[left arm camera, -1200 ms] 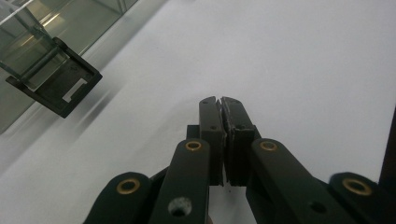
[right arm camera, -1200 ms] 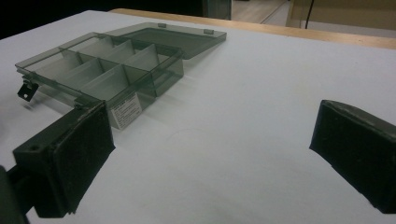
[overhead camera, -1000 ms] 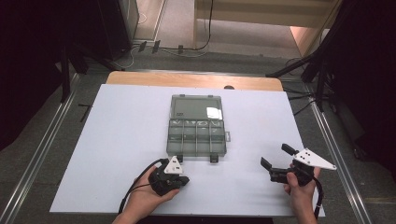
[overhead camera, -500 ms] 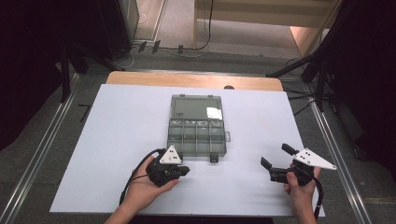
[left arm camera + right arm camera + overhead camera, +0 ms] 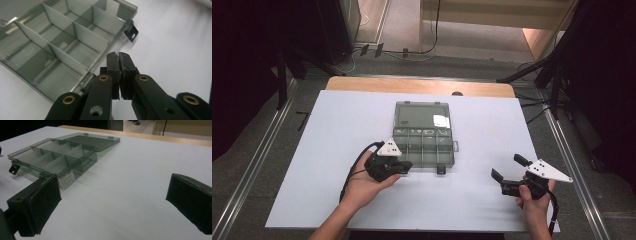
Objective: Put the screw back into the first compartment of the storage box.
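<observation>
While palm-up, left tool (image 5: 404,166) — jaws shut — nears compartment box (image 5: 424,145).

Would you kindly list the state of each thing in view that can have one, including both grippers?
Clear grey plastic compartment box: open, compartments look empty, flat on the white table.
Hinged lid: folded back flat on the table behind the box.
Small front latch: undone, hanging off the box's edge.
Left gripper: shut, nothing between its jaws, beside the box's front.
Right gripper: open, empty, apart from the box.
</observation>
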